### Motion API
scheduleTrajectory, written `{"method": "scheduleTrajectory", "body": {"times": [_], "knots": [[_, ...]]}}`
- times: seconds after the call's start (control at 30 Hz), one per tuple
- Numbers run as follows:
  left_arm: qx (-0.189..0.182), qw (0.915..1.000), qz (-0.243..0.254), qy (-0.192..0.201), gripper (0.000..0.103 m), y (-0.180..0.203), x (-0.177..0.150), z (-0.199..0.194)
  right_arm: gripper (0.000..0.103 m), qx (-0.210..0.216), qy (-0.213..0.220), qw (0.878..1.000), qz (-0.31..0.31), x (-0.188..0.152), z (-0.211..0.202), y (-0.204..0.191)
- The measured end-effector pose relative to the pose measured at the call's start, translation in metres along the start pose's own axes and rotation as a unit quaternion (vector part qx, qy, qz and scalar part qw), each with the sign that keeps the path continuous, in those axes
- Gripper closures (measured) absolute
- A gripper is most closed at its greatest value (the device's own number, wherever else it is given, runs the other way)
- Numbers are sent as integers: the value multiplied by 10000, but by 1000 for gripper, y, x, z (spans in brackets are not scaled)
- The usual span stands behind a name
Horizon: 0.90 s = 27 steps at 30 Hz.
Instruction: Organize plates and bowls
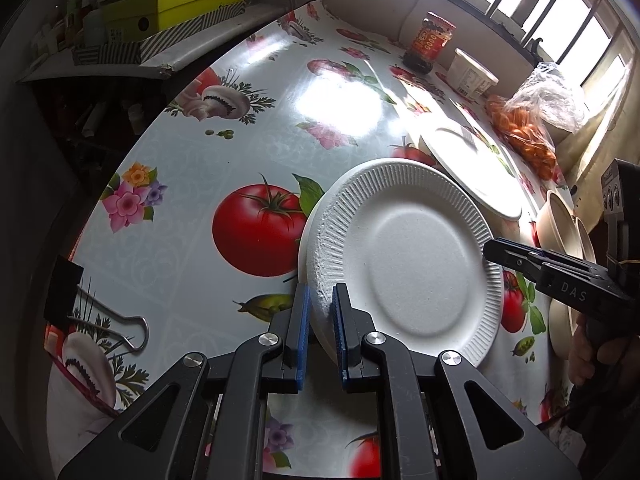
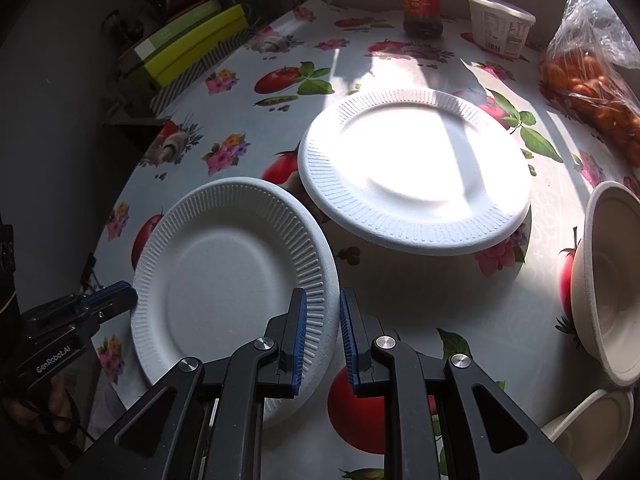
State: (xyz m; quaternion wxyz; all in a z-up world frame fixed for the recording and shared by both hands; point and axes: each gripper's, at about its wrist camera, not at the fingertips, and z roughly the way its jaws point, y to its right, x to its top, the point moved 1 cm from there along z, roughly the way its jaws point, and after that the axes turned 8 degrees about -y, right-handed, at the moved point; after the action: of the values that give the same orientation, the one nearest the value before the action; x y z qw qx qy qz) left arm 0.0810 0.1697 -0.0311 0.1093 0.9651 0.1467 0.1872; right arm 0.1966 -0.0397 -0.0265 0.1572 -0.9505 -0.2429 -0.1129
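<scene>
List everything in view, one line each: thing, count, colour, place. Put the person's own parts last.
near plate: one, white, ribbed rim, gripped on opposite edges by both grippers
far plate: one, white, in sunlight beyond the near plate
bowls: at least two, beige, right edge of the table
jar: one, red label, far edge
tub: one, white, beside the jar
bag: one, clear, holds orange fruit, far right
boxes: a stack, yellow-green and striped, on a shelf left
binder clip: one, black, near left
tablecloth: one, pale, printed vegetables
left gripper: black, blue fingers, shut on the plate's rim
right gripper: same, shut on the opposite rim

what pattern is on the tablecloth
Tomatoes, mushrooms, flowers and peas on the pale tablecloth; clearest in the left wrist view.
</scene>
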Motion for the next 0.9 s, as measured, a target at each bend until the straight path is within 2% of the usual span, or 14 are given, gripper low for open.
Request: {"method": "scheduleTrajectory", "body": {"times": [0.57,0.77,0.9], "knots": [[-17,9999,-85,90,89,-5,2,-4,86,-96,114,9999,34,0,-7,2],[-22,9998,-119,176,82,-6,6,-10,79,-110,226,9997,79,1,-17,6],[-110,9996,-77,237,82,0,12,-17,74,-126,311,9994,61,3,-27,9]]}}
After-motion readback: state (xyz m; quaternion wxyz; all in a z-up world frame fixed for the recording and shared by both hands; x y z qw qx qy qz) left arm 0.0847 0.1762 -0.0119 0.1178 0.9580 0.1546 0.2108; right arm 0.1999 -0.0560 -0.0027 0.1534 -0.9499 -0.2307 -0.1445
